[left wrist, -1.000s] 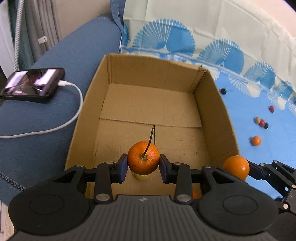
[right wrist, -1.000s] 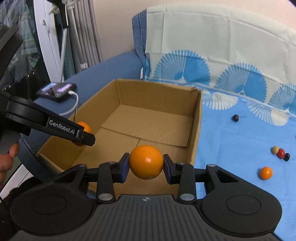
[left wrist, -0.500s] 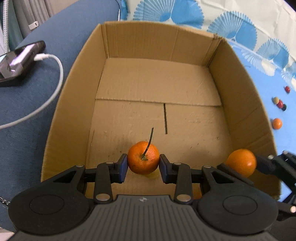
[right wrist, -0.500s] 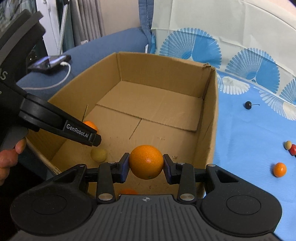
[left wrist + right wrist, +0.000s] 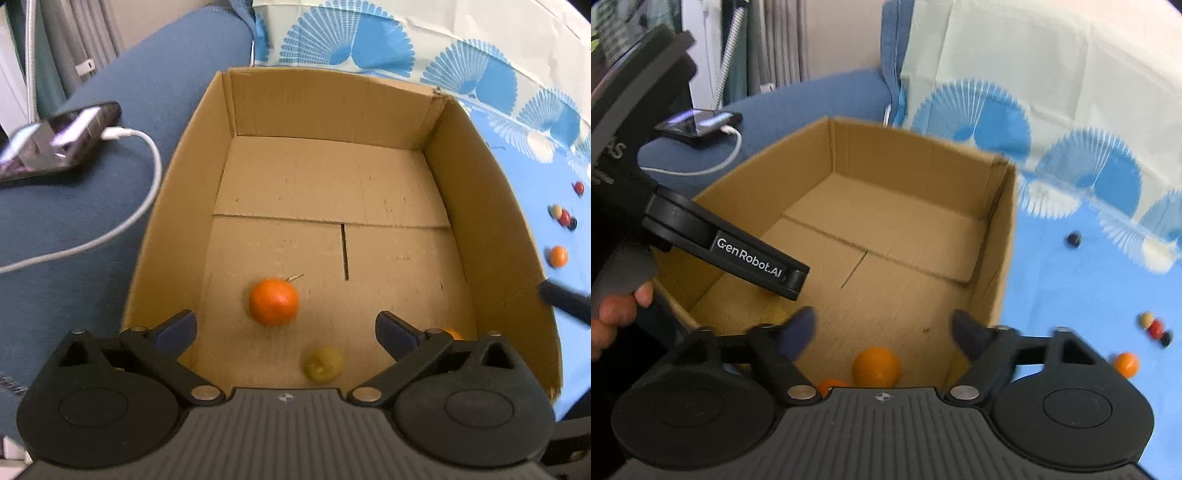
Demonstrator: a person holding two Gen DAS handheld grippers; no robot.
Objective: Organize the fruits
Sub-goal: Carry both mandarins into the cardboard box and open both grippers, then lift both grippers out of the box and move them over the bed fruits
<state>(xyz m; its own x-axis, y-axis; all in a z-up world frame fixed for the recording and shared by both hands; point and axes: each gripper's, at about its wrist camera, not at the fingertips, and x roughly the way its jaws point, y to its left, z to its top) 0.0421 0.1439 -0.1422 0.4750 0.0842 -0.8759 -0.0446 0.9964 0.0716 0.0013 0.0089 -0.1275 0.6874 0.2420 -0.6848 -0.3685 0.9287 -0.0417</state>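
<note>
A brown cardboard box stands open on a blue cushion. Over its near end my left gripper has its jaws opening wide, with nothing between them. The stemmed orange tangerine lies free on the box floor just beyond, and a yellow-green fruit lies nearer. My right gripper also has its jaws opening and holds nothing. Below it a plain orange is loose in the box, beside another small orange fruit. The left gripper's finger reaches into the box from the left.
Small loose fruits lie on the blue patterned cloth right of the box: an orange one, a red, tan and dark cluster, a dark cherry. A phone on a white cable rests left of the box. A hand grips the left tool.
Both grippers were shut on oranges; both have opened and the fruits have dropped onto the box floor. The left gripper sank a little toward the box.
</note>
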